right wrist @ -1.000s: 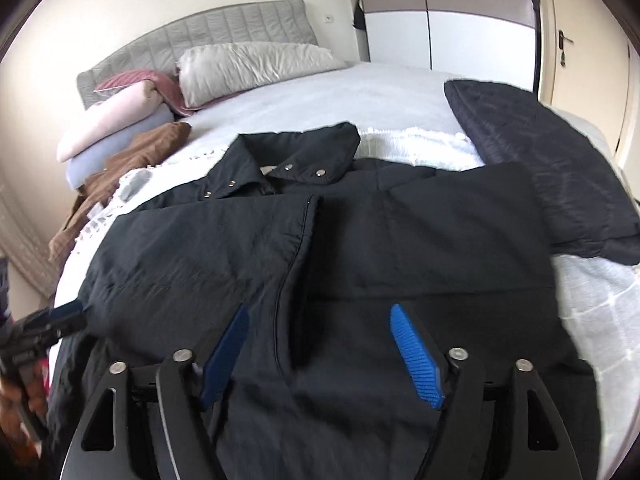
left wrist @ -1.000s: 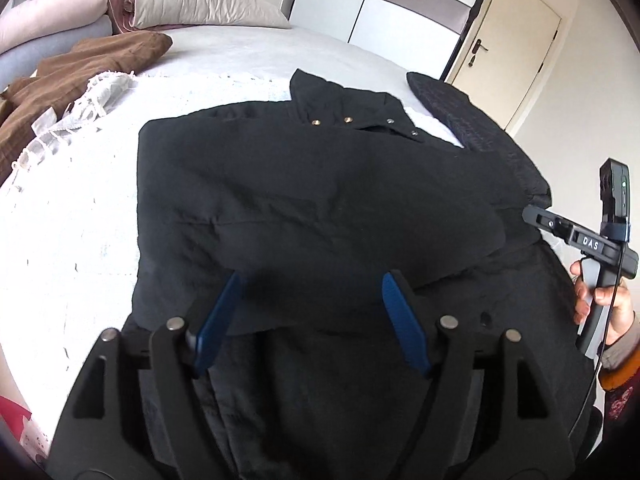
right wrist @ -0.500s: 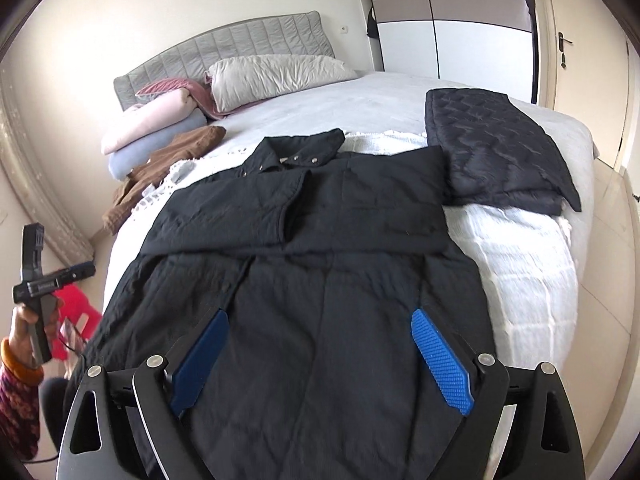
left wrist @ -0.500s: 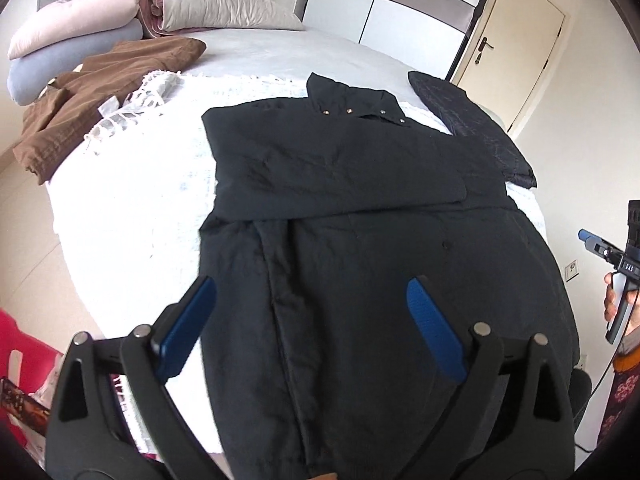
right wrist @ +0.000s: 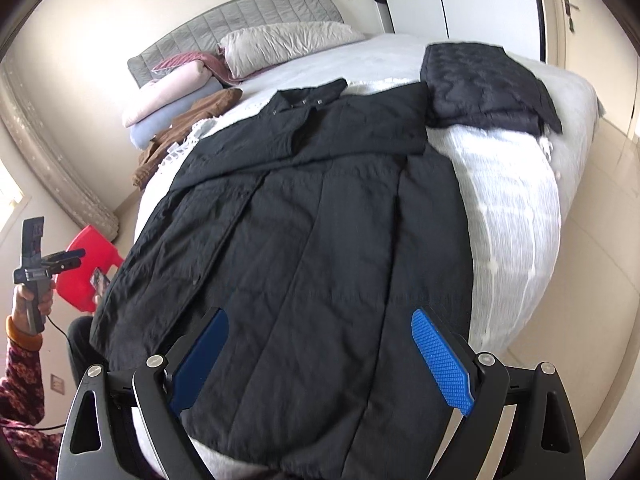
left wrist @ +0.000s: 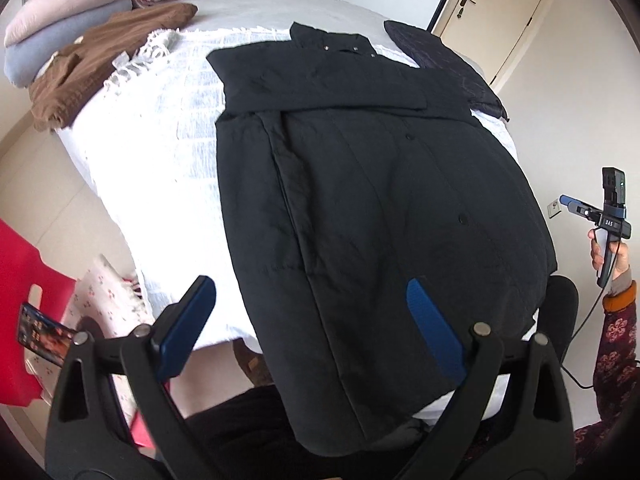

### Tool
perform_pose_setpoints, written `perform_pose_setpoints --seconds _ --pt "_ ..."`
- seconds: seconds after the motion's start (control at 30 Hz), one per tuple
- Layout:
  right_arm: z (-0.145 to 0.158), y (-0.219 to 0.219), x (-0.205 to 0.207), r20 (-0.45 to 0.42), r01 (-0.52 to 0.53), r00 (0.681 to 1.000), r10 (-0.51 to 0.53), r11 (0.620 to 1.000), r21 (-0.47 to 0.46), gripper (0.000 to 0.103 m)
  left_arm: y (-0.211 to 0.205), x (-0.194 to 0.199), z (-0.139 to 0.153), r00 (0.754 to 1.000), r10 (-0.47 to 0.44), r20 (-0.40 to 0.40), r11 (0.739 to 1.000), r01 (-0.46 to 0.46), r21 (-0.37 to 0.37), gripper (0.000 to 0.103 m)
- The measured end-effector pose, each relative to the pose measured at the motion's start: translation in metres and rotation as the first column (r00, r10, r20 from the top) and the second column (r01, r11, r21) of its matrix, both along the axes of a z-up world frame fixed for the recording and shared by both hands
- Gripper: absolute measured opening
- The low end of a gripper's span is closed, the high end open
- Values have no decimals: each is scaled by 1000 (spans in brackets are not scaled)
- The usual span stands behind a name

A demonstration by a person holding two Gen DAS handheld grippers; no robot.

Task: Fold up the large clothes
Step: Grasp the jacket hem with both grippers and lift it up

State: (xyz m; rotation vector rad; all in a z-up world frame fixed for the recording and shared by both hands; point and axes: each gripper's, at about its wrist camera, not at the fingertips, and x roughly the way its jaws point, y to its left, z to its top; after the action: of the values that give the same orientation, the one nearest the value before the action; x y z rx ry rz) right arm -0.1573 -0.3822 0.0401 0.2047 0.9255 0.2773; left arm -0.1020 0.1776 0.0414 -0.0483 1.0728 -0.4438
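A: Black quilted coat [left wrist: 380,208] — where is it lying?

B: It is spread along the white bedspread [left wrist: 160,128], collar toward twelve o'clock near the pillows [right wrist: 280,42], hem draped over the foot of the bed at six o'clock. Both sleeves are seen folded across the chest, forming a band under the collar. The body is judged to have been laid flat so the long panel can next be doubled from the hem upward.

A: What else is on the bed?

B: A folded dark quilted garment [right wrist: 484,84] is set at about one o'clock of the coat in the right view, touching the shoulder edge. A brown garment [left wrist: 108,56] lies at ten o'clock in the left view, well apart.

A: And the grippers?

B: The left gripper [left wrist: 312,332] is held wide open above the hem's left corner, nothing between its blue pads [left wrist: 186,328]. The right gripper [right wrist: 320,360] is likewise spread wide over the lower coat; no fabric is pinched, and contact cannot be confirmed. Both appear raised clear, presumably to line up on the hem corners.
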Motion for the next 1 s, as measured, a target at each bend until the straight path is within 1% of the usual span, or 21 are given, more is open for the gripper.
perform_pose_setpoints --seconds 0.13,0.23,0.3,0.43,0.47,0.53,0.6,0.73,0.8,0.83,0.9,1.0 --pt "-18 -12 -16 -64 16 998 -13 999 47 94 1 -9 -35 990 3 -144 999 -10 -43 96" --pt "-30 -23 -26 -94 34 995 -27 997 69 94 4 -14 -55 980 15 -197 999 -21 -32 96" --pt "-38 -32 -32 -114 57 992 -46 994 93 94 8 -14 -66 972 25 -232 998 -36 -42 96" --pt "-53 -51 -39 -148 106 986 -81 980 168 94 20 -15 -85 945 22 -326 988 -70 -137 90" --pt "-59 -57 -40 -159 122 983 -91 972 199 94 22 -15 -90 938 22 -345 984 -82 -159 89" --pt "-71 -65 -40 -181 146 978 -101 956 255 94 26 -15 -99 926 26 -377 975 -108 -196 83" --pt "-85 -72 -40 -210 171 972 -107 933 317 94 28 -16 -108 912 25 -408 965 -128 -228 80" --pt "-111 -84 -40 -273 230 954 -124 886 402 92 28 -22 -123 889 19 -458 953 -155 -261 74" --pt "-121 -85 -42 -292 239 949 -114 866 439 86 25 -26 -121 897 21 -441 956 -147 -252 70" --pt "-125 -84 -42 -298 238 949 -107 861 449 84 23 -28 -120 897 14 -441 955 -143 -260 68" --pt "-129 -80 -44 -306 229 947 -93 864 448 80 19 -31 -119 895 -9 -446 951 -130 -280 64" --pt "-133 -75 -46 -321 217 944 -76 875 432 77 11 -32 -117 899 -35 -438 959 -94 -268 63"
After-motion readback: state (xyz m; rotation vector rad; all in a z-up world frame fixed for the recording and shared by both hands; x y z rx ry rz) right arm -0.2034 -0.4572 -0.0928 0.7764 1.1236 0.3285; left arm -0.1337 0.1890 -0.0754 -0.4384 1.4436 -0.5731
